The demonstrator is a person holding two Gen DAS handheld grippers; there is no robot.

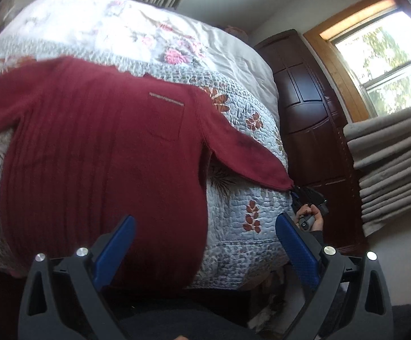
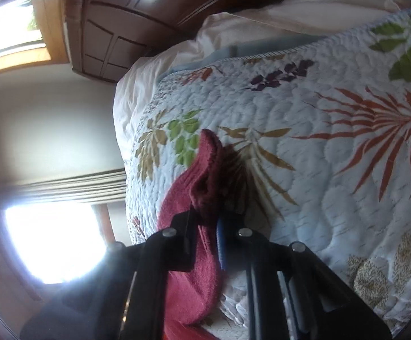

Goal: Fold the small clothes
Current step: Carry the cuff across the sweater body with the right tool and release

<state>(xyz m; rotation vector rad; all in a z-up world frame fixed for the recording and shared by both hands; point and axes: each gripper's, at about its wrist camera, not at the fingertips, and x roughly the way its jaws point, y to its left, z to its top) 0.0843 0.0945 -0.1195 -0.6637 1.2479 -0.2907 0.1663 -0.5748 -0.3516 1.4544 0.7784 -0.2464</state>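
Note:
A dark red knit sweater (image 1: 92, 147) with a chest pocket lies spread on the quilted bed (image 1: 250, 175). Its lower hem hangs over the near edge, between the fingers of my left gripper (image 1: 205, 235). That gripper is open, its blue pads wide apart just above the hem. The sweater's right sleeve (image 1: 250, 158) stretches out toward the bed's right edge. There my right gripper (image 1: 299, 191) pinches the cuff, held by a hand (image 1: 313, 215). In the right wrist view the right gripper (image 2: 205, 221) is shut on the red sleeve cuff (image 2: 205, 167), which bunches past the fingers.
A dark wooden wardrobe (image 1: 310, 107) stands close beside the bed on the right. Folded grey towels (image 1: 389, 164) are stacked below a bright window (image 1: 386, 59). A floral duvet (image 1: 137, 31) covers the far half of the bed.

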